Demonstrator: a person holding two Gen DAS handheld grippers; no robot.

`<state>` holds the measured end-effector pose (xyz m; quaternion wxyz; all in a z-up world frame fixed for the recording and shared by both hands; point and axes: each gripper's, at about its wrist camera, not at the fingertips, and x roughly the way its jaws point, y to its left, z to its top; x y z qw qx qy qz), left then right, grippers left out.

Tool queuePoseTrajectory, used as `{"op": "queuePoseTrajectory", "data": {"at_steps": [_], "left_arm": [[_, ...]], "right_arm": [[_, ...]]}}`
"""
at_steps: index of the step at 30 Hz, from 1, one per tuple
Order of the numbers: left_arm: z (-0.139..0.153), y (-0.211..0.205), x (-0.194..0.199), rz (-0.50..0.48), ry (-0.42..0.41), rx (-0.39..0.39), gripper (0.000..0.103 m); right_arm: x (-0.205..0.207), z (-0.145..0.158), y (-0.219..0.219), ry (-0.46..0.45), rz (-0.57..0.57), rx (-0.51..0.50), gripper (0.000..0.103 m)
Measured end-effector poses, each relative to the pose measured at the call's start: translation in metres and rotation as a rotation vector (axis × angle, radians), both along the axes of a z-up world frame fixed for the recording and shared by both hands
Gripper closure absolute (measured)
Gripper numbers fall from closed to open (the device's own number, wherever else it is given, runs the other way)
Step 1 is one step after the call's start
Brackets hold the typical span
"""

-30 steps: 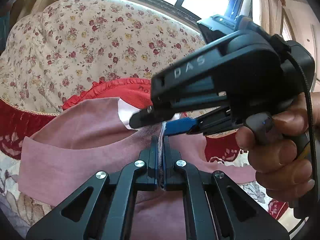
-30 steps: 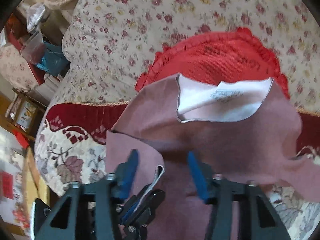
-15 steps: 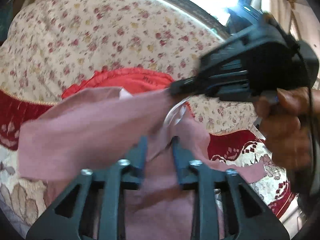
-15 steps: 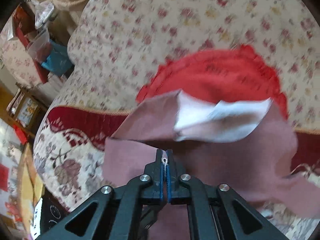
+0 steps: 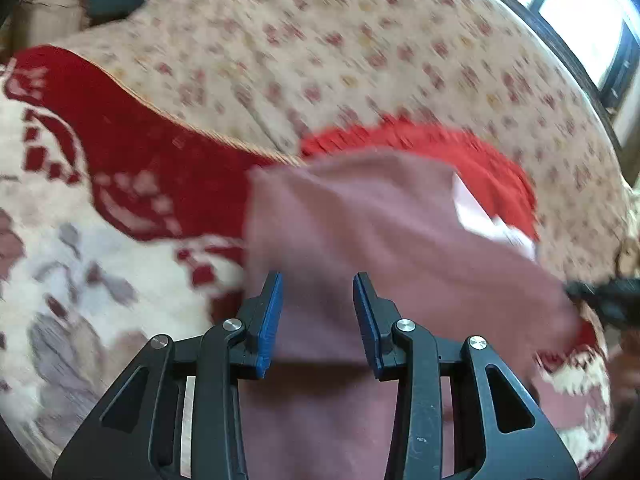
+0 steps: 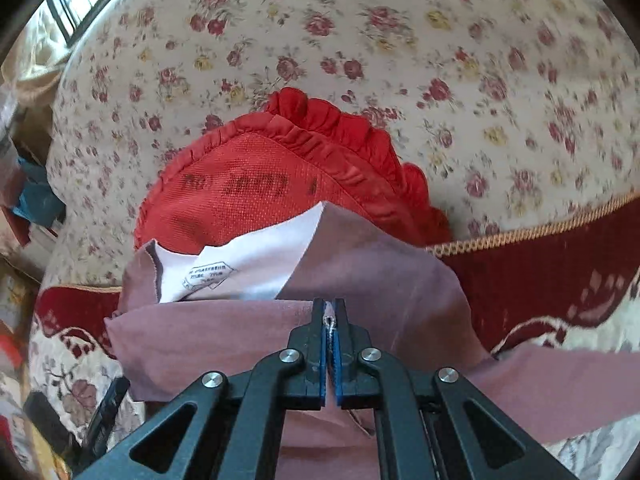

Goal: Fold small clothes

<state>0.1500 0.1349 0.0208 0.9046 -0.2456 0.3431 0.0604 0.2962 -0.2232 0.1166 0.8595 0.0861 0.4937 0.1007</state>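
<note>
One mauve garment point(image 6: 384, 264), white lining showing, hem pinched in right tool point(image 6: 329, 322), left tool point(image 5: 318, 292) parted, empty.

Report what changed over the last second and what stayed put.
The left gripper let go of the mauve garment and its jaws now stand apart. The right gripper closed on the garment's hem and drew it sideways. The red ruffled cushion and floral sofa stayed put.
</note>
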Motion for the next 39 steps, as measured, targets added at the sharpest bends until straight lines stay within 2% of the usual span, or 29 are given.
{"op": "queuePoseTrajectory", "data": {"at_steps": [4,7,10,14,18,21,23,25,27,28,31,33,34,36,39], "left_arm": [[-0.006,0.021,0.016,0.028,0.01,-0.007,0.068],[-0.014,0.021,0.032,-0.012,0.038,0.011,0.068],[-0.023,0.015,0.045,-0.048,0.077,0.034,0.068],[-0.031,0.009,0.059,-0.084,0.111,0.069,0.068],[-0.03,0.002,0.069,-0.103,0.113,0.142,0.068],[-0.03,0.002,0.077,-0.109,0.104,0.194,0.068],[-0.033,0.005,0.082,-0.109,0.109,0.177,0.068],[-0.036,0.007,0.086,-0.112,0.12,0.165,0.068],[-0.035,0.008,0.088,-0.113,0.125,0.159,0.068],[-0.034,0.007,0.089,-0.115,0.121,0.169,0.068],[-0.033,0.009,0.087,-0.107,0.121,0.162,0.068],[-0.031,0.008,0.084,-0.095,0.125,0.165,0.068],[-0.028,0.006,0.08,-0.093,0.123,0.179,0.068],[-0.021,0.003,0.074,-0.095,0.119,0.196,0.068],[-0.006,-0.001,0.057,-0.099,0.094,0.2,0.068]], "right_arm": [[-0.033,0.018,-0.001,-0.049,0.032,0.043,0.101],[-0.058,0.033,0.0,-0.074,0.048,0.059,0.101],[-0.069,0.032,-0.007,-0.048,0.031,0.078,0.101],[-0.06,0.013,-0.025,-0.008,-0.021,0.026,0.101],[-0.036,-0.023,-0.034,0.04,-0.052,-0.067,0.101],[-0.012,-0.053,-0.038,0.065,-0.073,-0.09,0.101],[0.001,-0.068,-0.041,0.047,-0.088,-0.105,0.101],[0.011,-0.08,-0.052,0.04,-0.167,-0.151,0.101],[0.017,-0.086,-0.072,0.049,-0.245,-0.117,0.101],[0.013,-0.081,-0.08,0.025,-0.278,-0.119,0.101],[-0.007,-0.057,-0.077,-0.038,-0.224,-0.062,0.101],[-0.024,-0.046,-0.059,-0.07,-0.125,-0.031,0.101],[-0.035,-0.044,-0.043,-0.082,-0.054,-0.046,0.101],[-0.053,-0.051,-0.018,-0.072,0.022,-0.097,0.101],[-0.065,-0.082,0.001,-0.016,0.058,-0.126,0.101]]}}
